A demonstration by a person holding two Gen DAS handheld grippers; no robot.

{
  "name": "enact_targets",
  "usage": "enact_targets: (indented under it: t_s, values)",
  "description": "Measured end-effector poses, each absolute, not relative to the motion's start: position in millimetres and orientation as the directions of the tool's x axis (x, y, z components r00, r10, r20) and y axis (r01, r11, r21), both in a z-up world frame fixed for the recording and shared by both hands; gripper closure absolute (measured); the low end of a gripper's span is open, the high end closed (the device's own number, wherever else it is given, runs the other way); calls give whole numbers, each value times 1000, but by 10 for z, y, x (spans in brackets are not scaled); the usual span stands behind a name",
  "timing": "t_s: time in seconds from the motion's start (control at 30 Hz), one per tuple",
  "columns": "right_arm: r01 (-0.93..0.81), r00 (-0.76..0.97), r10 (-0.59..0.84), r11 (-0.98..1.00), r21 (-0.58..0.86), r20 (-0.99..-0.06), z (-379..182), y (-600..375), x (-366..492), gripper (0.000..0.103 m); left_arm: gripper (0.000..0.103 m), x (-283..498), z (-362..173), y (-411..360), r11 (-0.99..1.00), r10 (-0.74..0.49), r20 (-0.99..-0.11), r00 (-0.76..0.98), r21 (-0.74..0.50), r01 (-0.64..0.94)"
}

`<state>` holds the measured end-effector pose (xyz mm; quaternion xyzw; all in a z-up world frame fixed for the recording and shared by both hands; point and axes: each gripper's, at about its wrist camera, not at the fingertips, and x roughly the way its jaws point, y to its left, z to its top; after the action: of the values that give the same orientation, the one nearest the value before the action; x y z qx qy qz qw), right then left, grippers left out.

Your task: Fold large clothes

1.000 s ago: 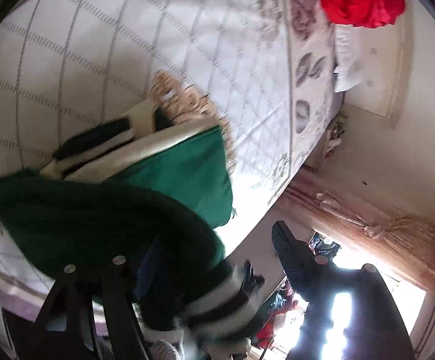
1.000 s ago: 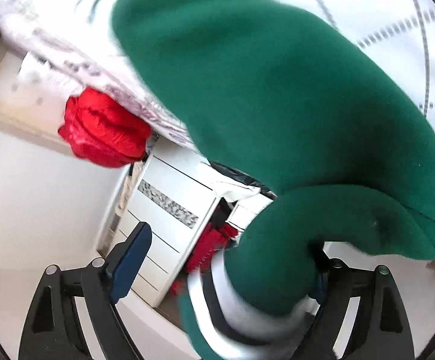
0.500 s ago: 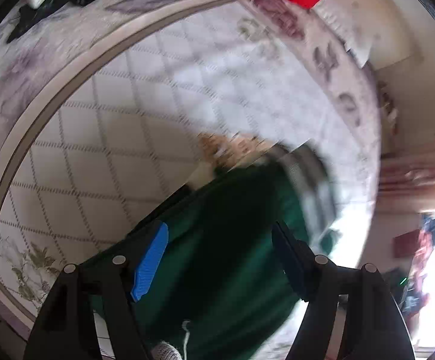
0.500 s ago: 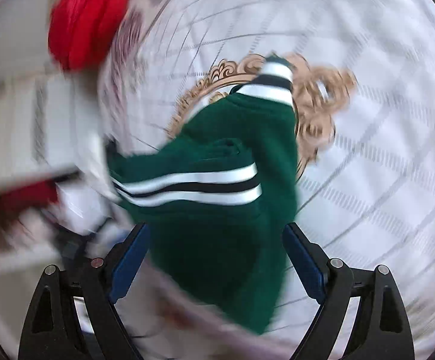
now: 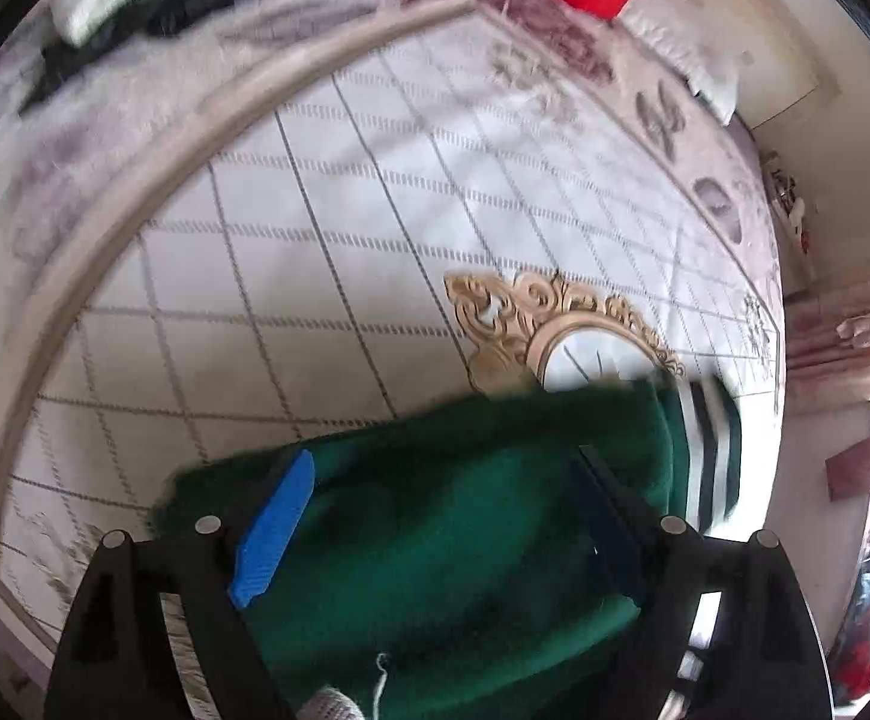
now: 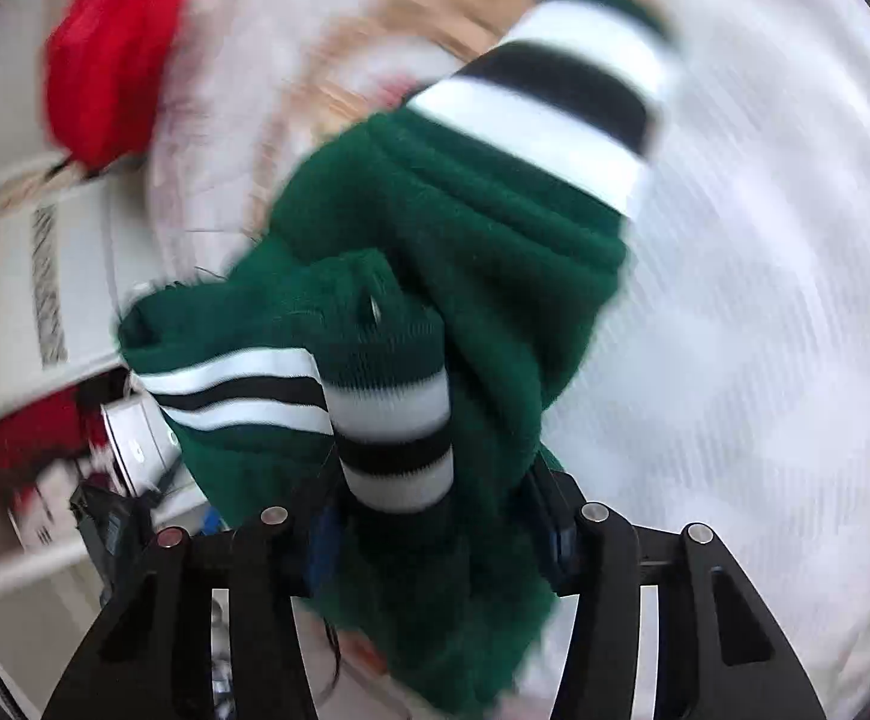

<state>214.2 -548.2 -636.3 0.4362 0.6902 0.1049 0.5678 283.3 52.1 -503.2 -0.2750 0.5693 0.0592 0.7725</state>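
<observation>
Right wrist view: right gripper (image 6: 435,531), jaws just closing, clamps bunched green sweater (image 6: 465,252) at its striped cuff, likely to reposition it. Left gripper (image 5: 441,516) has just spread apart, releasing the sweater onto the bed (image 5: 315,228).

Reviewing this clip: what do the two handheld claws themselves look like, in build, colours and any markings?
Both are black, angular two-finger frames with round silver bolt heads at the joints. The left claw carries bright blue ribbed pads, and a white printed label shows on its left finger. The right claw is the same black build; its blue pads barely show.
</observation>
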Motion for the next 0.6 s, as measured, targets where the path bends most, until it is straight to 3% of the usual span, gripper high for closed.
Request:
enact_targets:
  t_s: [0.07, 0.13, 0.2, 0.27, 0.37, 0.5, 0.57, 0.6]
  values:
    - [557, -90, 737, 595, 580, -670, -6414, -5481, 1727, 43, 17, 2702, -4899, 542, 861, -181, -916, 358, -323, -393]
    - [545, -199, 708, 655, 523, -678, -6327, -5462, 1481, 42, 17, 2495, -4813, 551, 881, -128, -922, 365, -275, -385]
    - [446, -235, 580, 777, 444, -780, -6043, -5480, 1412, 42, 17, 2336, -4830, 561, 886, -91, -933, 347, -235, -399]
    - [315, -162, 425, 878, 361, -891, -5634, -5490, 1487, 25, 17, 2148, -4929, 593, 873, -69, -947, 314, -210, -440]
    - [163, 6, 425, 893, 420, -905, -5196, -5337, 1848, 23, 17, 1975, -5119, 589, 849, -74, -962, 263, -200, -490]
    - [-36, -24, 499, 866, 499, -866, -5237, -4692, 2617, 23, 17, 1917, -5333, 493, 854, -63, -977, 206, -159, -495]
    - [-126, -56, 483, 865, 486, -874, -5328, -4354, 2863, 35, 14, 1925, -5439, 485, 865, -56, -980, 192, -144, -481]
    - [-162, -40, 466, 870, 466, -884, -5378, -4142, 2998, 68, 7, 1929, -5476, 496, 863, -55, -981, 187, -141, -484]
